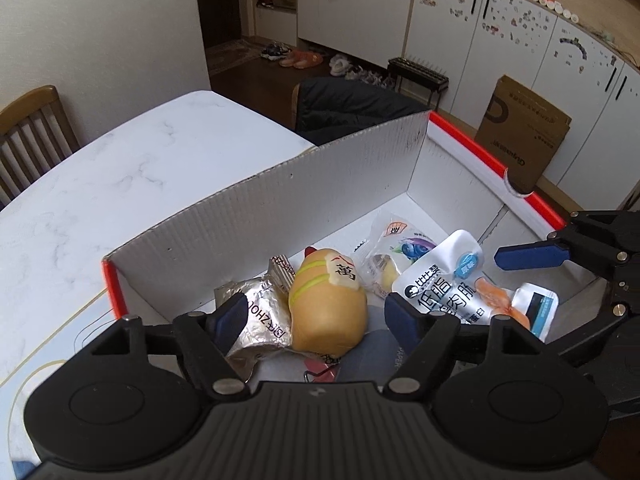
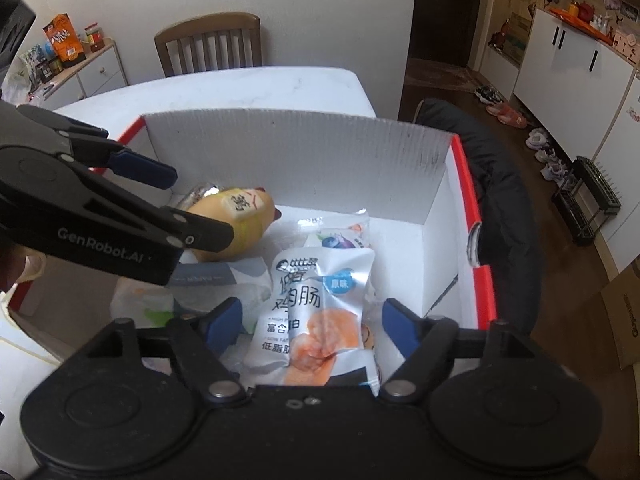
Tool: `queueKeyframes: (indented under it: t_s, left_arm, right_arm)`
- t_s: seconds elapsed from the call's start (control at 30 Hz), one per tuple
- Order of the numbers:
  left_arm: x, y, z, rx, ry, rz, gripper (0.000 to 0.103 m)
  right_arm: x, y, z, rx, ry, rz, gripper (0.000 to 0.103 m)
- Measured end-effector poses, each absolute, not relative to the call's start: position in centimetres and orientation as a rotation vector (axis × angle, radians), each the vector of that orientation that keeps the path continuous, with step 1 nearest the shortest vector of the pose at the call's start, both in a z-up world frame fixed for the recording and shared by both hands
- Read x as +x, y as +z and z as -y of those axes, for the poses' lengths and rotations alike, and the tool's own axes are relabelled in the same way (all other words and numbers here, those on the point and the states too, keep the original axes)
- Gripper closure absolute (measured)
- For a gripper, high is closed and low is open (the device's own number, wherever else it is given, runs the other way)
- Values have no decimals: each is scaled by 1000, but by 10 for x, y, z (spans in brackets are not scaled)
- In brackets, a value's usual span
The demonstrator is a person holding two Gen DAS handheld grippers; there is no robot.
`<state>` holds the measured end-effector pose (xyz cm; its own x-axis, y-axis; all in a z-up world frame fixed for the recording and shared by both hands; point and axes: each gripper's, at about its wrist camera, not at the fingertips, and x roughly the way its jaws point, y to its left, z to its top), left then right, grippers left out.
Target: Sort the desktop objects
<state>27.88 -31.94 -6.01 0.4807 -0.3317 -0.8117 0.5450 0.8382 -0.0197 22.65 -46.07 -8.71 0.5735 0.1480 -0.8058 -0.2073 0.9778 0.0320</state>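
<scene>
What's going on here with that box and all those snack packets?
A person is sorting items into a white cardboard box on the marble table, with a claw in each hand. The left claw hangs open over a yellow plush toy and a silver foil packet. The right claw hangs open above a white chicken sausage pouch. Neither is gripping anything, and everything visible already lies inside the box.

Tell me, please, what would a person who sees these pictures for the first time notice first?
Probably the white cardboard box with red edges, which stands on the marble table and holds the snacks. Inside it, the yellow plush toy lies between the open fingers of the left gripper. The white sausage packet lies between those of the open right gripper.
</scene>
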Motion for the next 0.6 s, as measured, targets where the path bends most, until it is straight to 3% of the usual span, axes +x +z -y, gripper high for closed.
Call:
queueKeyframes:
  t_s: [0.27,0.6]
  left_arm:
    - [257,-41,308,212,-518,-864,28]
    - [220,-14,291,191,-456,-781,28]
  right_arm:
    - [213,-63,463,-46,237,-886,25]
    - [190,-31,464,-8,279,-778,16]
